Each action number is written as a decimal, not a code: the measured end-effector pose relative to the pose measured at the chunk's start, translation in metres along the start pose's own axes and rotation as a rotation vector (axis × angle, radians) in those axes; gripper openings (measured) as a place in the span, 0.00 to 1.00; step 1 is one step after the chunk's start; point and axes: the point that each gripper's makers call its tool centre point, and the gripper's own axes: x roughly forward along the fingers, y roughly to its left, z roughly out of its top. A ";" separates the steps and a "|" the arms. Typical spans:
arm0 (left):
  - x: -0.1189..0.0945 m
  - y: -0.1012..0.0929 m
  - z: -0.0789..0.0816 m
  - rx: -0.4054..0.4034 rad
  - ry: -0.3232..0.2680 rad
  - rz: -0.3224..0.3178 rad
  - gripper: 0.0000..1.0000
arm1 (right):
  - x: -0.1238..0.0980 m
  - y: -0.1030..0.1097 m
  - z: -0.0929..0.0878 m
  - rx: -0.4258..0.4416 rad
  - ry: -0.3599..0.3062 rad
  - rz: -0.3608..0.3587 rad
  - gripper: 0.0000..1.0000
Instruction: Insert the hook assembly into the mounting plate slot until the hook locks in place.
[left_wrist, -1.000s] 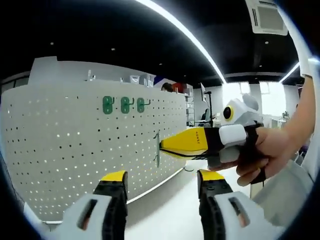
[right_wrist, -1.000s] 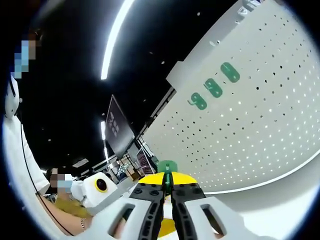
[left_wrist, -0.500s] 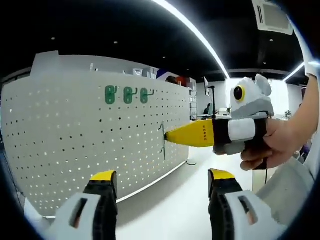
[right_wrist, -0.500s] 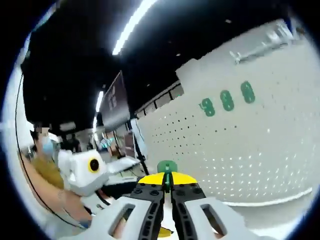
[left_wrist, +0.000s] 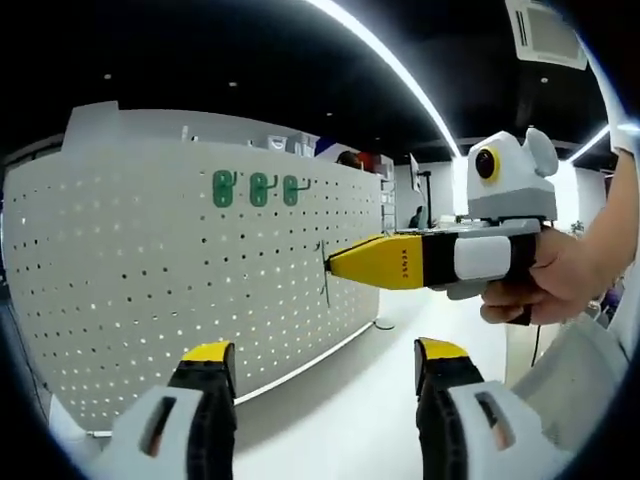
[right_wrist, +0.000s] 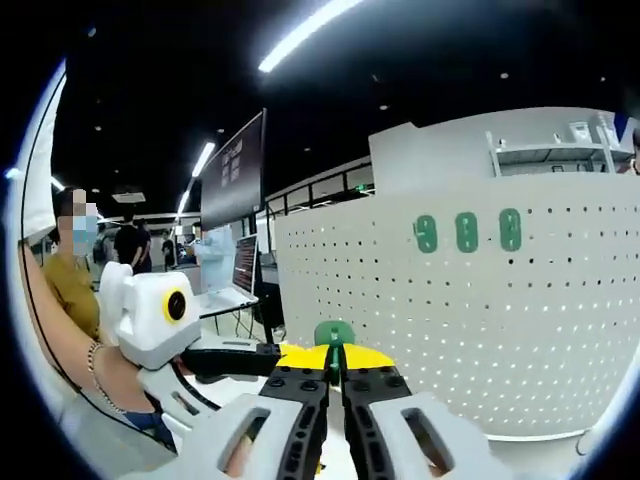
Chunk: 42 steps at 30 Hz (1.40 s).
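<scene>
White pegboard (left_wrist: 150, 290) under dark ceiling; right hand-held gripper (right_wrist: 336, 372) pinches green hook (right_wrist: 334, 334), left hand-held gripper (left_wrist: 325, 370) wide.

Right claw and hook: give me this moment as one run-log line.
right claw: shut on green hook | pegboard: hook just off it, not inserted | left claw: open | three hooks mounted

An open-plan office or lab floor: a dark ceiling with long strip lights (left_wrist: 400, 75) and a cassette air-conditioning unit (left_wrist: 545, 30), a white pegboard wall (left_wrist: 150, 290), a large dark display screen (right_wrist: 233, 170), and desks with laptops (right_wrist: 235, 285) behind.
</scene>
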 end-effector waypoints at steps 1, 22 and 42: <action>0.000 0.000 0.000 0.001 0.000 0.001 0.75 | 0.000 -0.003 0.002 0.002 -0.002 -0.005 0.01; -0.020 0.015 -0.014 -0.013 0.037 0.045 0.74 | -0.005 -0.092 0.037 0.032 -0.040 -0.199 0.01; -0.039 0.026 -0.023 -0.025 0.052 0.099 0.73 | -0.018 -0.169 0.067 0.020 -0.098 -0.383 0.01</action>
